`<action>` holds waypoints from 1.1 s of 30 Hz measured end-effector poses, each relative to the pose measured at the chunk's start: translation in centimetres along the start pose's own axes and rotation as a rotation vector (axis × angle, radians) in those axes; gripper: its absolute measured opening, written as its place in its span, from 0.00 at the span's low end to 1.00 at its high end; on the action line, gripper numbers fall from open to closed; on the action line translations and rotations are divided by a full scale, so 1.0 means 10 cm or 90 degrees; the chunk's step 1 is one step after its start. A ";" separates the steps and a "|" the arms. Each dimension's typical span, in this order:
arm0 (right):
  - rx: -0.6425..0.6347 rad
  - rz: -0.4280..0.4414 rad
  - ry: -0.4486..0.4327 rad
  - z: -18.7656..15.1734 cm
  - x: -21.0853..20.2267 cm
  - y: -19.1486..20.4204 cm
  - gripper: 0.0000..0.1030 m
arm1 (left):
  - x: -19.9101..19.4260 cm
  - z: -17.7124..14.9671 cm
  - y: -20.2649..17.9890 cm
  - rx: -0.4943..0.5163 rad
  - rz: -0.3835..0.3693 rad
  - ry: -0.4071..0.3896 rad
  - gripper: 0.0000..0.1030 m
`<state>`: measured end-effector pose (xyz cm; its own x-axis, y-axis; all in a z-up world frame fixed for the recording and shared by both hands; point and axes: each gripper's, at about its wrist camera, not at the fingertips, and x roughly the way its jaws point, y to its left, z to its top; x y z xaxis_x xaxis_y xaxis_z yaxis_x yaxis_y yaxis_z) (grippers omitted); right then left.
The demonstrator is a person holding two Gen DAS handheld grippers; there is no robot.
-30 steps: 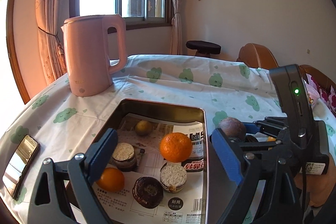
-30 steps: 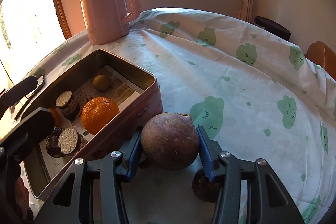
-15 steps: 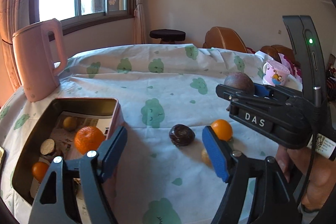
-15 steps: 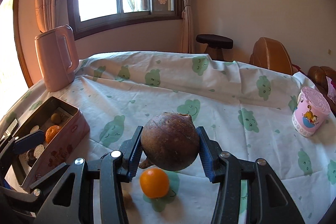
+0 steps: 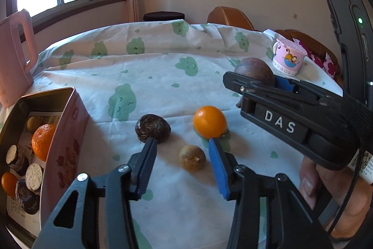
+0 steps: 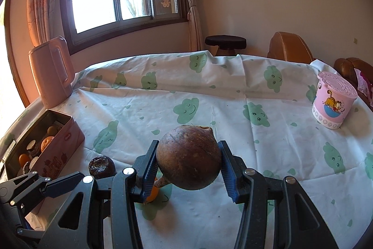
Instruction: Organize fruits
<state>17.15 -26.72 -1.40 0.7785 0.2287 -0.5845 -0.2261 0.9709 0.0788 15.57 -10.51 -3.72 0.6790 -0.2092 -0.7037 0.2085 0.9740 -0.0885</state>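
Observation:
My left gripper (image 5: 181,144) is open and empty, low over the cloth, its fingers on either side of a small tan fruit (image 5: 192,157). A dark wrinkled fruit (image 5: 152,128) lies just beyond the left finger and a small orange (image 5: 209,121) just beyond the right one. My right gripper (image 6: 186,153) is shut on a large brown round fruit (image 6: 188,156) held above the table; it shows in the left wrist view (image 5: 254,70) at the right. A pink tin box (image 5: 58,148) at the left holds an orange (image 5: 43,140) and several other pieces.
A pink kettle (image 6: 51,71) stands at the far left of the table. A pink cartoon cup (image 6: 332,103) stands at the right. The green-print tablecloth (image 6: 209,97) covers the table. Brown chairs (image 6: 289,48) and a dark stool (image 6: 225,42) stand behind it.
My left gripper has swung right from over the tin box and come down around the small tan fruit. My right gripper has lifted and backed away from the box with the brown fruit.

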 end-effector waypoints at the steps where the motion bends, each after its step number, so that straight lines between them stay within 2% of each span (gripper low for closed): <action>1: -0.001 0.000 0.001 0.00 0.00 0.00 0.50 | 0.02 0.00 0.00 -0.002 -0.006 0.006 0.43; 3: -0.001 -0.002 0.000 0.00 0.00 0.01 0.50 | 0.05 0.00 0.00 -0.002 -0.014 0.017 0.42; 5: -0.002 -0.002 0.001 -0.01 0.00 0.01 0.50 | 0.09 0.00 0.00 -0.004 -0.029 0.029 0.34; 6: -0.003 -0.001 0.004 -0.01 0.00 0.01 0.50 | 0.11 0.01 0.01 -0.006 -0.040 0.037 0.27; 11: 0.001 0.002 0.009 0.00 0.01 0.00 0.50 | 0.11 0.01 0.06 -0.022 -0.050 0.031 0.27; 20: -0.007 0.012 0.031 0.00 0.08 0.02 0.50 | 0.03 0.07 0.15 -0.024 -0.002 -0.018 0.27; 33: -0.030 0.014 0.026 -0.01 0.06 0.09 0.50 | -0.11 0.06 0.35 -0.089 0.034 -0.079 0.27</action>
<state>17.37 -25.72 -1.78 0.7490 0.2455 -0.6154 -0.2705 0.9612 0.0542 15.99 -6.89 -2.78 0.7694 -0.1574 -0.6190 0.0761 0.9848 -0.1559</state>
